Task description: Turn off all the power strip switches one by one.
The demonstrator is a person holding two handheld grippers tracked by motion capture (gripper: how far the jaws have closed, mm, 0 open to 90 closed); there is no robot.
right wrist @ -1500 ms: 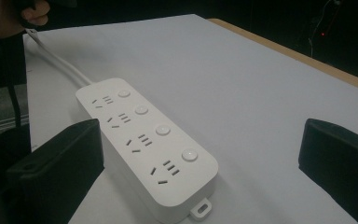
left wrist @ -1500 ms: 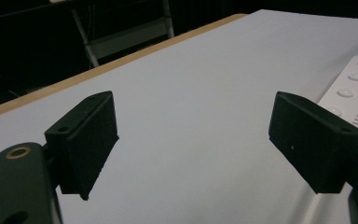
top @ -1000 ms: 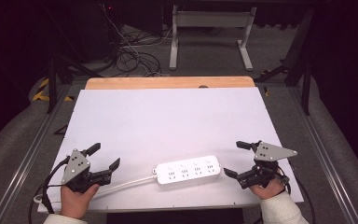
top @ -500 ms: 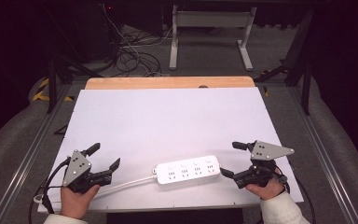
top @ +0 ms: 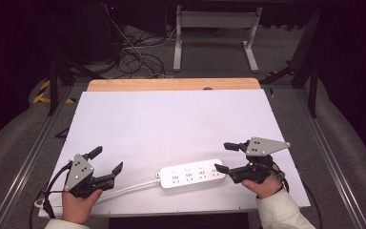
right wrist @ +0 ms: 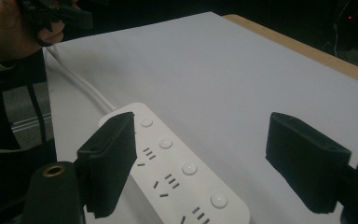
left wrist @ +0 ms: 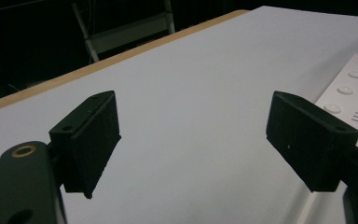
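A white power strip point(top: 190, 175) lies flat near the front edge of the white table top point(top: 171, 124), and its white cord point(top: 133, 186) runs off to the left. At the strip's right end my right gripper point(top: 222, 156) stands open. Its jaws have just been closing. In the right gripper view the strip point(right wrist: 177, 172) lies below the gap of this gripper point(right wrist: 199, 119), with neither pad pressing on it. My left gripper point(top: 108, 159) is open and empty at the front left, above the cord. In the left gripper view the strip point(left wrist: 354, 88) sits beyond the right jaw of that gripper point(left wrist: 193, 98).
A wooden strip point(top: 171, 84) borders the table's far edge. Metal rails point(top: 33, 148) run along both sides. Behind the table, loose cables point(top: 133, 57) lie on the floor beside a white stand point(top: 214, 28). The person's other hand point(right wrist: 9, 32) appears in the right gripper view.
My right gripper has shifted left toward the strip's right end and lifted slightly, and its jaws stand a little narrower. The left gripper and the strip have stayed put.
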